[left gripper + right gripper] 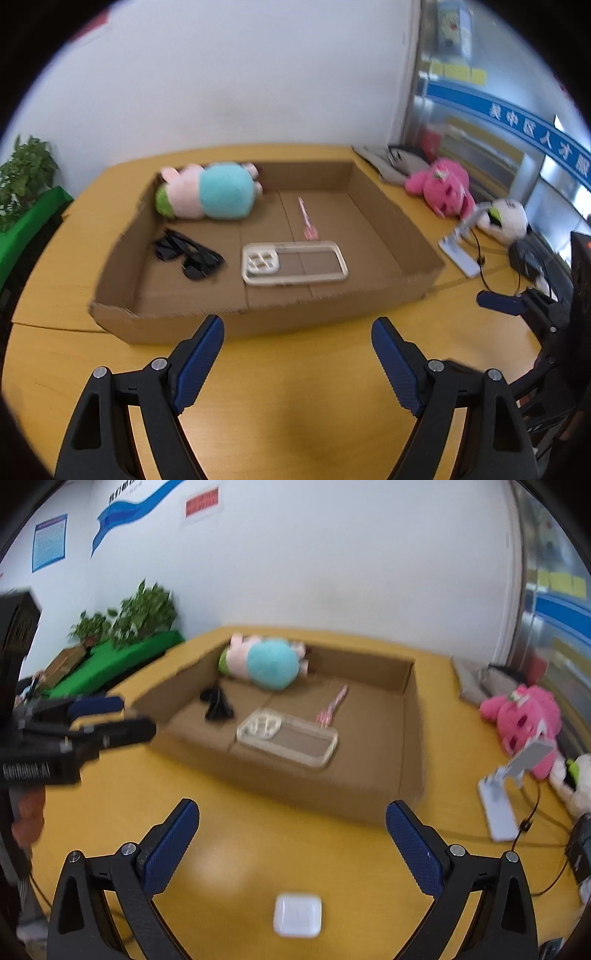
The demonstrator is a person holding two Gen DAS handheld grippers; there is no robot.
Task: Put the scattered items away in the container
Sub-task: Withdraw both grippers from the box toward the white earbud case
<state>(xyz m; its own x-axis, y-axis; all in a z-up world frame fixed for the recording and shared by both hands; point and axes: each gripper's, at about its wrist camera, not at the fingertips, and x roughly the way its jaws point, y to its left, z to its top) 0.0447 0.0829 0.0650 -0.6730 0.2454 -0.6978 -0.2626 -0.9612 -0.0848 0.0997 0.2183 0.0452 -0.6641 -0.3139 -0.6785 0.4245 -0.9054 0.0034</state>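
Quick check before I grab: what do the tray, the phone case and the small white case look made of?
Tray: plain brown corrugated cardboard, matte, with creased folds and a ragged cut front edge. Phone case: looks like clear soft plastic with a cream rim; the cardboard shows through it. White case: seems hard glossy plastic, smooth with rounded corners, though blur leaves that open. It lies on the table between the right gripper's open fingers.

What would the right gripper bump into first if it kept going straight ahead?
Probably the small white case on the table: it lies between the open right gripper fingers, nearer than the cardboard box. Height is unclear, so it might pass above.
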